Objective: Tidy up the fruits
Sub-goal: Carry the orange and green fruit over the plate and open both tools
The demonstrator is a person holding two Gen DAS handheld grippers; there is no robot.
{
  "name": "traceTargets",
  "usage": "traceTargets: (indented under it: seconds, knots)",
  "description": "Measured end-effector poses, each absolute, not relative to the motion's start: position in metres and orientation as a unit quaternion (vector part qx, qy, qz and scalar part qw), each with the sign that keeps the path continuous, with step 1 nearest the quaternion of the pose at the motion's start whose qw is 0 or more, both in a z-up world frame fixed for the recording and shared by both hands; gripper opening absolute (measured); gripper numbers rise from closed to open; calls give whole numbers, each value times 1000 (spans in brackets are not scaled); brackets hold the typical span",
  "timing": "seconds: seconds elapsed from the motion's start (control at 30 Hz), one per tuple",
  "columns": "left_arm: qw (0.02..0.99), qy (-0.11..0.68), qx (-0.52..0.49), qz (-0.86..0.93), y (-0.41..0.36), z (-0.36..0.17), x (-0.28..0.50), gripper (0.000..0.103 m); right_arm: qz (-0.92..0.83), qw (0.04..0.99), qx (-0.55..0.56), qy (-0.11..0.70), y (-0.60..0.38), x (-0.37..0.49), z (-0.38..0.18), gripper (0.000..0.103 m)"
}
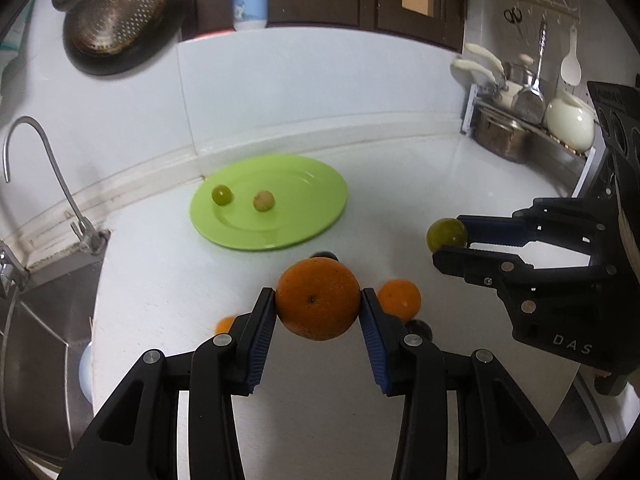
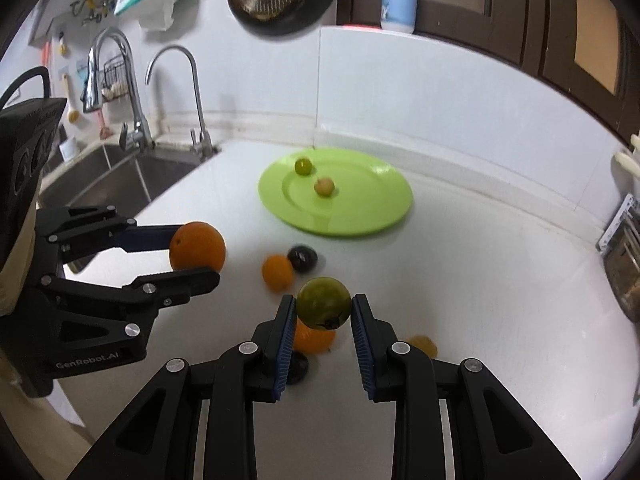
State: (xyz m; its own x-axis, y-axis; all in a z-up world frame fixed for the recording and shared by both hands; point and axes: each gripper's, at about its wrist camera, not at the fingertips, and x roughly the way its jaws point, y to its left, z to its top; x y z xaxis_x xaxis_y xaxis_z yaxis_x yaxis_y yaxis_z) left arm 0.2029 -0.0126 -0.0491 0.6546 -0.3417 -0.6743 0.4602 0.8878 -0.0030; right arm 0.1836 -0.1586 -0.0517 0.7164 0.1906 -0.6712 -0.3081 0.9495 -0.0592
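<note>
Nearest the lens in the left wrist view, the left gripper (image 1: 319, 306) has its blue pads clamped on either side of a large orange (image 1: 318, 299), low in the centre of the frame and clear of the white counter (image 1: 400, 184). A side-on pinch across the widest part looks like the sensible hold for a round, firm fruit that would otherwise roll.

At centre-bottom of the right wrist view, the right gripper (image 2: 323, 308) is closed narrow on a small green fruit (image 2: 323, 303), held the same way.

A green plate (image 2: 372, 216) sits above centre in both views with two small fruits already on it — one green (image 2: 303, 167), one pale (image 2: 324, 187) — so it reads as the collecting spot.

On the counter between the grippers and the plate lie a smaller orange (image 2: 277, 273) and a dark fruit (image 2: 303, 257), touching or nearly so. More pieces lie partly hidden under the right gripper's fingers.

Both held fruits probably belong on the plate — the loose ones would follow.
</note>
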Motion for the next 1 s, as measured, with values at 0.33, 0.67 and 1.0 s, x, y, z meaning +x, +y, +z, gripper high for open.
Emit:
traceTargets:
  seconds: [0.33, 0.67, 1.0]
  knots:
    - [921, 312, 87, -215, -3, -24, 215, 42, 138, 934, -68, 322, -149, 195, -31, 29]
    - [933, 283, 76, -211, 2, 3, 245, 42, 136, 947, -46, 287, -146, 224, -3, 29]
    - [930, 284, 78, -220, -3, 14, 290, 42, 139, 946, -46, 288, -146, 268, 10, 29]
